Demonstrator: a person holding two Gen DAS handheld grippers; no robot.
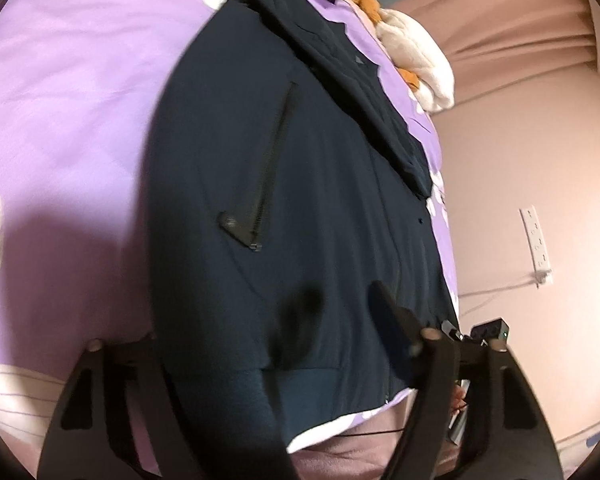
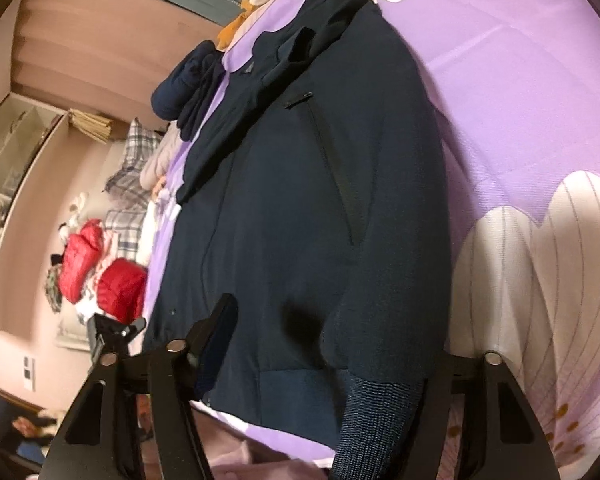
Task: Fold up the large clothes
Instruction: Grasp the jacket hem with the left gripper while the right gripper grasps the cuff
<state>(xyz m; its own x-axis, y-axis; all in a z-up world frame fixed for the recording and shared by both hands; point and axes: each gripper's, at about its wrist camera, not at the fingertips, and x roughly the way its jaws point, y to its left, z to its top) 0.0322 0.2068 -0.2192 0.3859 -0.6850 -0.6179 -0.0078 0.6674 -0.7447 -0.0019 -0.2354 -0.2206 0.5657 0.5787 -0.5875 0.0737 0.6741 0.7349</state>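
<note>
Your dark navy jacket (image 1: 300, 168) lies spread flat on the bed, on a purple bedsheet (image 1: 80, 100) with large white flowers. Its ribbed hem is nearest to you, at the bed's edge, and its collar end points away from you. A black pocket zipper (image 1: 274, 168) runs up the front panel, and a sleeve (image 1: 364, 92) is folded across the upper part of the jacket.

Your left hand-held gripper (image 1: 340, 312) stands over the lower part of the jacket, just above the hem. Its jaws are about half open, with jacket cloth between them. The picture is blurred there, so you cannot tell if the pads press on the cloth.

In the right wrist view, your right hand-held gripper (image 2: 264, 324) is also at the hem part of the jacket (image 2: 300, 200). Its jaws are about half open too, with cloth between them, and a ribbed cuff (image 2: 376, 412) hangs down beside it over the bed's edge. Whether this one pinches the cloth is also not clear.

A cream and orange plush toy (image 1: 416, 68) lies near the far end of the bed. Red padded clothes (image 2: 100, 276) lie in a pile by the pink wall (image 1: 520, 160).
</note>
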